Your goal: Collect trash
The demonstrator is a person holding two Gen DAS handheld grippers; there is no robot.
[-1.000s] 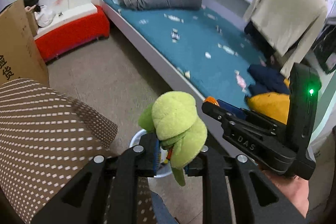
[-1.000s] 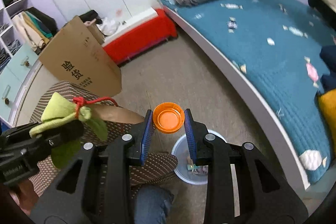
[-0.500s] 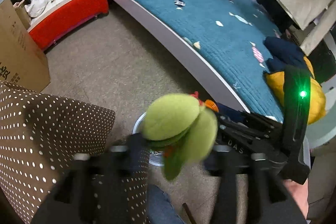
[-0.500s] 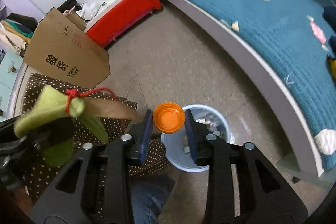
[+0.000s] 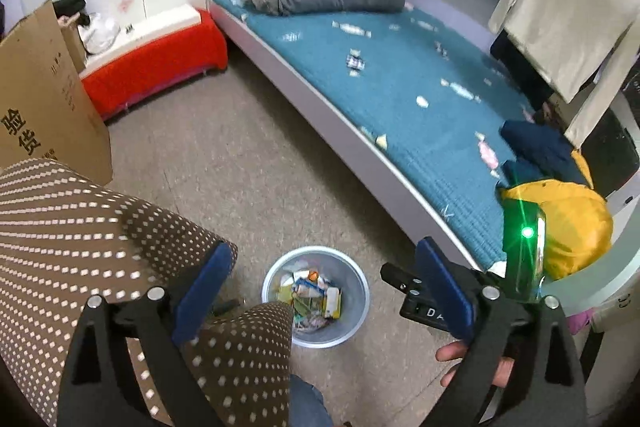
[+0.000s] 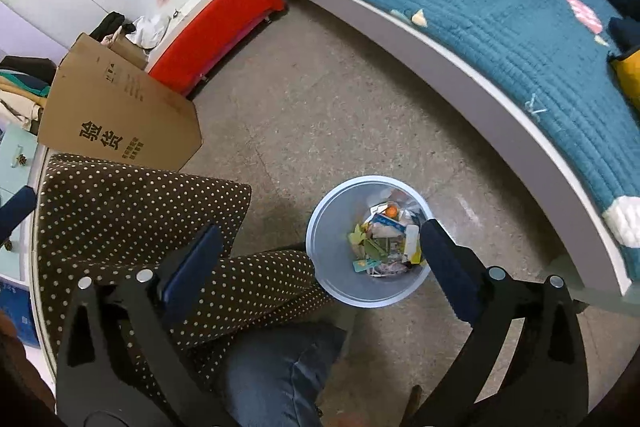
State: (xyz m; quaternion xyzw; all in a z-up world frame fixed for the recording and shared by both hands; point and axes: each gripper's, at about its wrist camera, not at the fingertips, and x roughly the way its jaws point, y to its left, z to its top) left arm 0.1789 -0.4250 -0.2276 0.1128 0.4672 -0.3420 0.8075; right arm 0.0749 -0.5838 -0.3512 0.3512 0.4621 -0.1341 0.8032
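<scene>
A pale blue trash bin [image 5: 356, 287] [image 6: 326, 259] stands on the floor below both grippers, holding wrappers and cartons. An orange cap [image 6: 391, 211] and a green plush item [image 6: 370, 245] lie among the trash inside it. My left gripper [image 5: 320, 287] is open and empty, high above the bin. My right gripper [image 6: 316, 259] is open and empty, also above the bin. The right gripper's body shows in the left wrist view [image 5: 480, 291].
A brown dotted tablecloth [image 5: 80, 235] [image 6: 132, 211] covers the table at left. A cardboard box [image 6: 116, 115], a red bench [image 5: 156, 67] and a bed with a teal cover [image 5: 400, 95] [image 6: 500, 7] surround the floor. A jeans-clad knee [image 6: 276, 371] is below.
Both grippers opened. The green plush item left the left gripper and the orange cap left the right gripper; both now lie in the bin.
</scene>
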